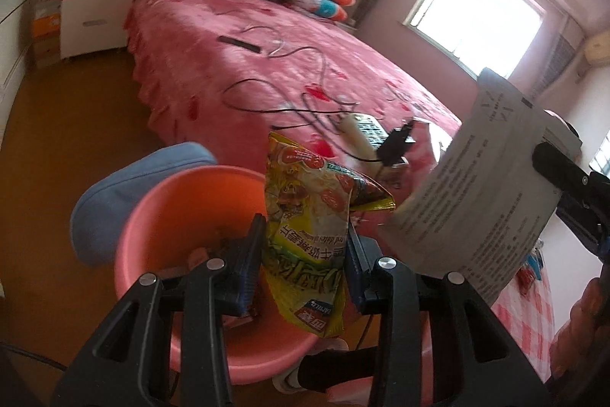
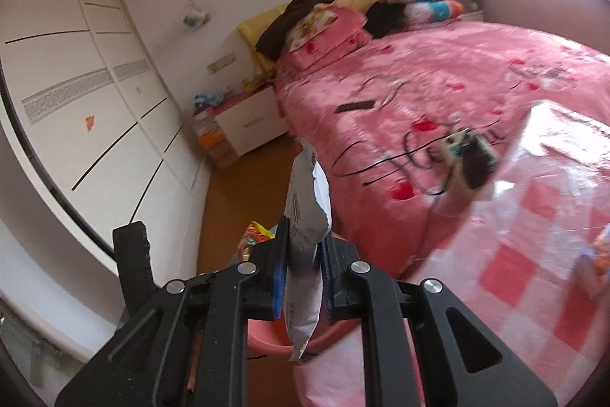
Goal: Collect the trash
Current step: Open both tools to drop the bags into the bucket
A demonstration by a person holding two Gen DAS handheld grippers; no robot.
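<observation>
Left wrist view: the left gripper (image 1: 305, 254) clamps a yellow snack wrapper (image 1: 305, 216) above the pink bin (image 1: 183, 201), poised for dropping; the right gripper (image 2: 305, 266) pinches a printed paper (image 2: 305, 216) nearby, beside the bed (image 1: 305, 63).

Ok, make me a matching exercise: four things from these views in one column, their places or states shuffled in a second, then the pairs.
Things:
1. snack bag
2. printed paper
3. pink bin
4. power strip

Places or states:
A. lying on the bed
B. clamped in the right gripper
C. clamped in the left gripper
D. on the floor, below the left gripper

Pairs: 1-C, 2-B, 3-D, 4-A
</observation>
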